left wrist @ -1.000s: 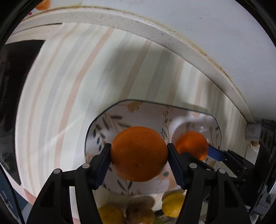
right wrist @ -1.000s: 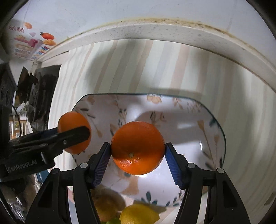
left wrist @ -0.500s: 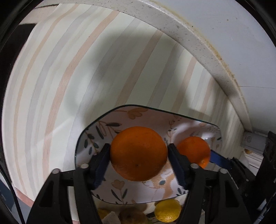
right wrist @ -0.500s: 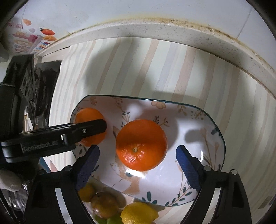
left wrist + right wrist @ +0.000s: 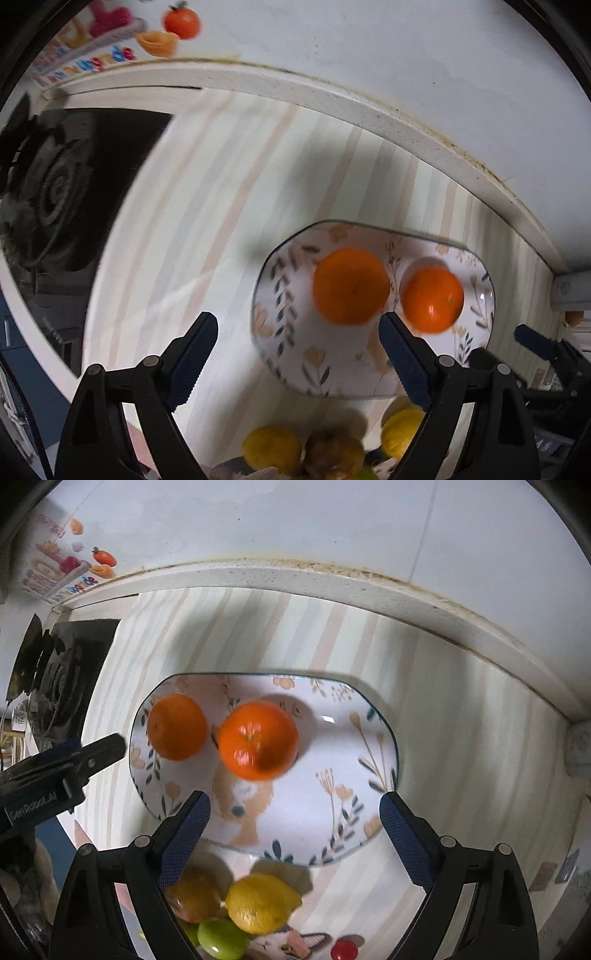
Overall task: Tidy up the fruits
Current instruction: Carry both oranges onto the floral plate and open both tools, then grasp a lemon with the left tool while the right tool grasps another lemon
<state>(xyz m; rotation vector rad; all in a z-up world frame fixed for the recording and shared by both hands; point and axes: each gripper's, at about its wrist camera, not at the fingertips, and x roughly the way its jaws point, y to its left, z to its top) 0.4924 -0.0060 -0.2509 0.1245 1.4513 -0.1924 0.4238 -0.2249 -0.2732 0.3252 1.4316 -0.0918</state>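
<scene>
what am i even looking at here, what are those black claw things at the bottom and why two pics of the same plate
The black claws are two-finger grippers that a person holds, one in each hand. Each carries a fisheye camera looking along its fingers, so you get two pictures of one scene.

One view shows the left gripper, the other the right gripper. Both are open and hold nothing; their jaws have just been opening.

Below them, a flowered plate sits on a striped counter with two oranges on it: the left orange and the right orange. Nearer the camera lie a lemon and other fruit.
</scene>
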